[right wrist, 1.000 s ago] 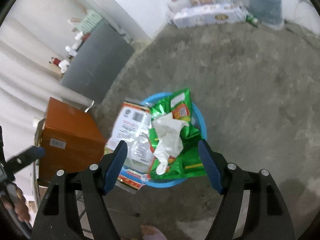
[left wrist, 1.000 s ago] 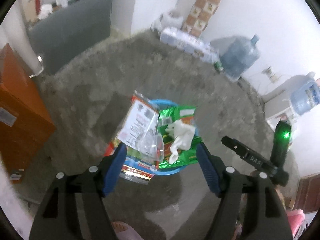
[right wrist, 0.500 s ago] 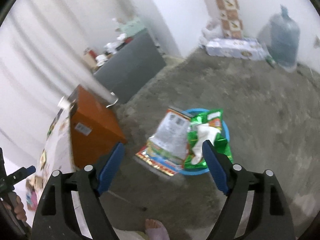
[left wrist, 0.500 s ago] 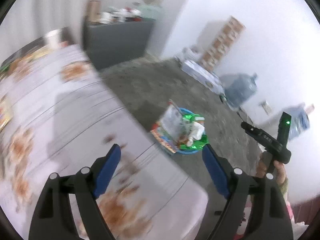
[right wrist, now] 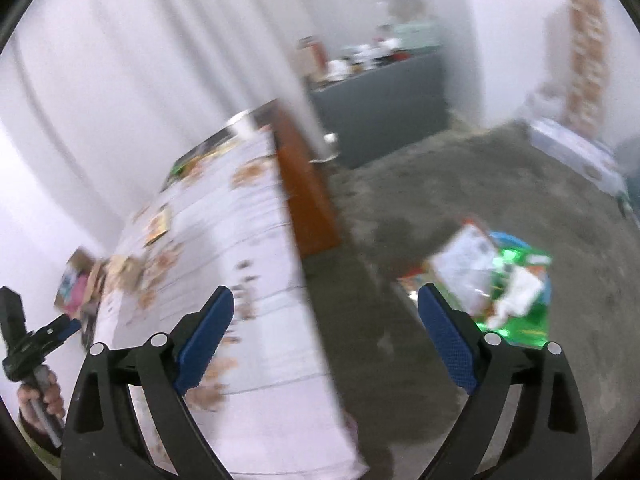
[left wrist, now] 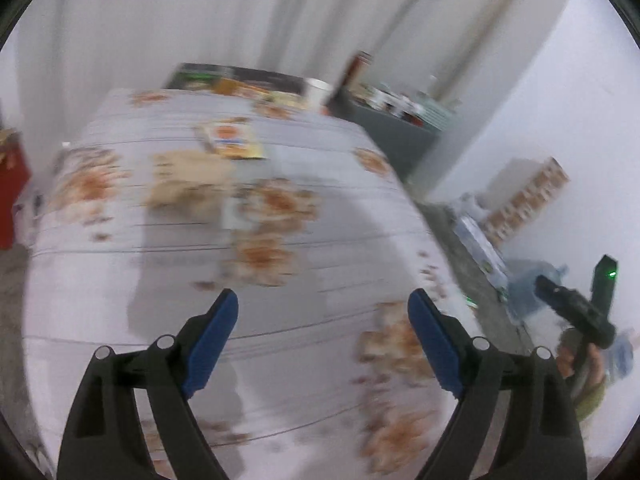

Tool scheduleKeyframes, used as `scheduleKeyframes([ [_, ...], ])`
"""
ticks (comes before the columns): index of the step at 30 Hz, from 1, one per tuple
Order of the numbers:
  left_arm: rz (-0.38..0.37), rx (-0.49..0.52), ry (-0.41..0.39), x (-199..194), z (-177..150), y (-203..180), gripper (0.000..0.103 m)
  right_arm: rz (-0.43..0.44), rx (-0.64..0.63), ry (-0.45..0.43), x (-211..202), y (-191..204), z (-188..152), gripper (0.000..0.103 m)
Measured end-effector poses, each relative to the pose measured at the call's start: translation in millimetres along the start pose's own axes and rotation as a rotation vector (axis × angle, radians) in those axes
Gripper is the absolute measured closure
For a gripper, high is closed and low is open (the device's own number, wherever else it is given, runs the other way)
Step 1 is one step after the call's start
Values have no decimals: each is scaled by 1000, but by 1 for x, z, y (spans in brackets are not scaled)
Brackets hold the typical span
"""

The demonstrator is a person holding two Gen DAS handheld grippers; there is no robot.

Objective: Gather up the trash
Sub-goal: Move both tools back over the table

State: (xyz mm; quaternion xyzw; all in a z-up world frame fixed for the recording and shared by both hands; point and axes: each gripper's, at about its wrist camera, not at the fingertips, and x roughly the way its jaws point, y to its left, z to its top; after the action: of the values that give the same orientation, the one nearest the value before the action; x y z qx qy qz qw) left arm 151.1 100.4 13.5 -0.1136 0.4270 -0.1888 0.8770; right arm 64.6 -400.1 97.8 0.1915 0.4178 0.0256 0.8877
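My left gripper hangs over a table covered in a white cloth with orange flowers; its jaws are opening with nothing between them. Far ahead on the cloth lie a yellow snack packet and a crumpled beige paper, both blurred. My right gripper is over the table's edge, jaws opening and empty. On the floor to its right stands a blue basin heaped with a green wrapper and a white printed bag.
An orange box stands by the table's far end. A grey cabinet with bottles lines the back wall. A water jug and packs sit by the right wall. White curtains hang behind the table.
Both grippers rose and swung left from above the basin toward the table, rolling as they went. The basin left the left wrist view. Both pairs of jaws stand wider.
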Motion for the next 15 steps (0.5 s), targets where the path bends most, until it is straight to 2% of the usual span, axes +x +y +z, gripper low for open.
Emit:
scheduleKeyframes([
  [5,69,-34,-44,-12,-4,41,18,144,-90,72,30,65,12,14],
  [8,83,-43,-79,-14,0,60,18,200,-138,112,50,103,22,14],
  [11,94,-45,-114,-6,15,68,17,254,-186,139,68,141,35,14],
  [15,111,-30,-127,12,41,78,9,293,-277,213,114,203,60,14],
])
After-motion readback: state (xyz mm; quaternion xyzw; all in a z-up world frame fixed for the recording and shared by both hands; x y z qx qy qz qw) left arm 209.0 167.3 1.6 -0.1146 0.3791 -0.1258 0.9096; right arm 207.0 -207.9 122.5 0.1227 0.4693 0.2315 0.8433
